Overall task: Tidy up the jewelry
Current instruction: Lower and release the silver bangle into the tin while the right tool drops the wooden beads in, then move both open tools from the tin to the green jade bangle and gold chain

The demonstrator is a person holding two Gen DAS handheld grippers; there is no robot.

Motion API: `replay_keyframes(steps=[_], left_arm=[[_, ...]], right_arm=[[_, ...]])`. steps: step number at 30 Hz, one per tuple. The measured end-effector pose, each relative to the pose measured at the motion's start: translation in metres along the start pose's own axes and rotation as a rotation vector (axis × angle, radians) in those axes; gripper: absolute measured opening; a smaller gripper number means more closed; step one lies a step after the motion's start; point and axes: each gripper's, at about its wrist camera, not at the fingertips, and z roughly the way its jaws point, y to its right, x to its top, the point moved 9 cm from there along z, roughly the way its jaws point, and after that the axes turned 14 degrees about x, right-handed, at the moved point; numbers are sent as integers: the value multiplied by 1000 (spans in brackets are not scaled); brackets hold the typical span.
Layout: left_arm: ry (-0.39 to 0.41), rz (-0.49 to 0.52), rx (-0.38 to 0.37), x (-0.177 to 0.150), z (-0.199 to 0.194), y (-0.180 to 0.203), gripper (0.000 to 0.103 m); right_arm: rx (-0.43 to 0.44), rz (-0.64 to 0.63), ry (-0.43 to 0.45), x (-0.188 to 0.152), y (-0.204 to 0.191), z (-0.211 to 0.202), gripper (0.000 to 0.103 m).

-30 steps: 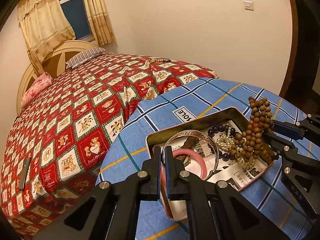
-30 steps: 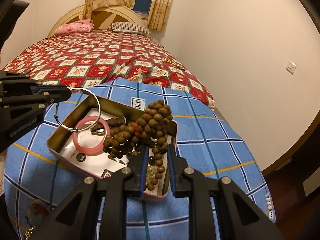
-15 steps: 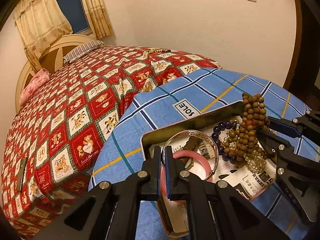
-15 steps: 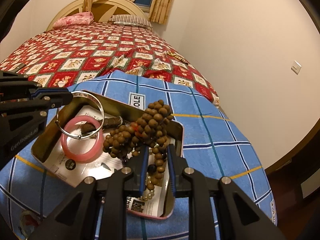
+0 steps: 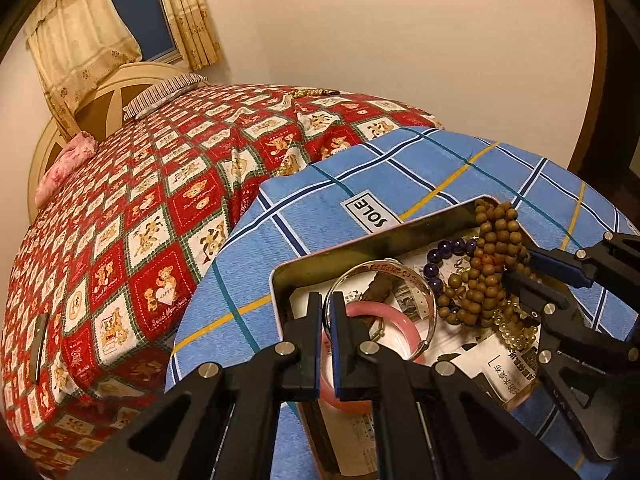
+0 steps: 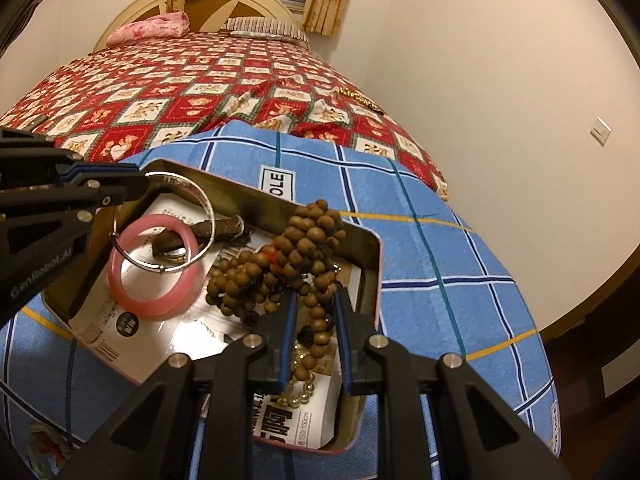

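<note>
Right wrist view: our right gripper clamps the beads, left gripper pinches the bangle over the tin at frame centre; dangling loops may snag.

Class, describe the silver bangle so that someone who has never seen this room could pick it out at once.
On the blue checked cloth at the bed's foot lies an open metal tin. The left gripper pinches the silver bangle over it: thin bare metal, unlike the thick pink bangle beneath.
</note>
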Motion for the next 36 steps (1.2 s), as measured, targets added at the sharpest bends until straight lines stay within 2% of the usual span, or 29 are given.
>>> replay_keyframes(steps=[9,11,13,14,15,16,17,18,27,36], left_arm=[[-16,5,-8,0,3,4,6],[-18,11,-2,0,2,5,8],[-24,9,-8,0,1,5,11],[-24,6,-10,0,0,5,19],[-23,4,-4,0,-1,4,27],[-17,2,2,0,-4,2,48],[1,-4,10,1,-8,1,67],[21,-9,14,3,-12,-1,72],[32,-25,7,-11,-33,-13,73],[45,-44,41,-56,-65,-42,73]], right_arm=[[11,-2,-1,0,-1,2,24],[19,1,-3,-2,-2,3,28],[15,3,-1,-3,-2,2,39],[11,3,2,-4,-1,1,42],[7,4,5,-4,-1,-1,49],[3,5,7,-5,-1,-2,58],[-3,6,13,-6,-1,-5,62],[-7,4,17,-7,-1,-7,68],[-8,25,28,-25,-4,-27,68],[33,45,55,-50,-27,-55,68]])
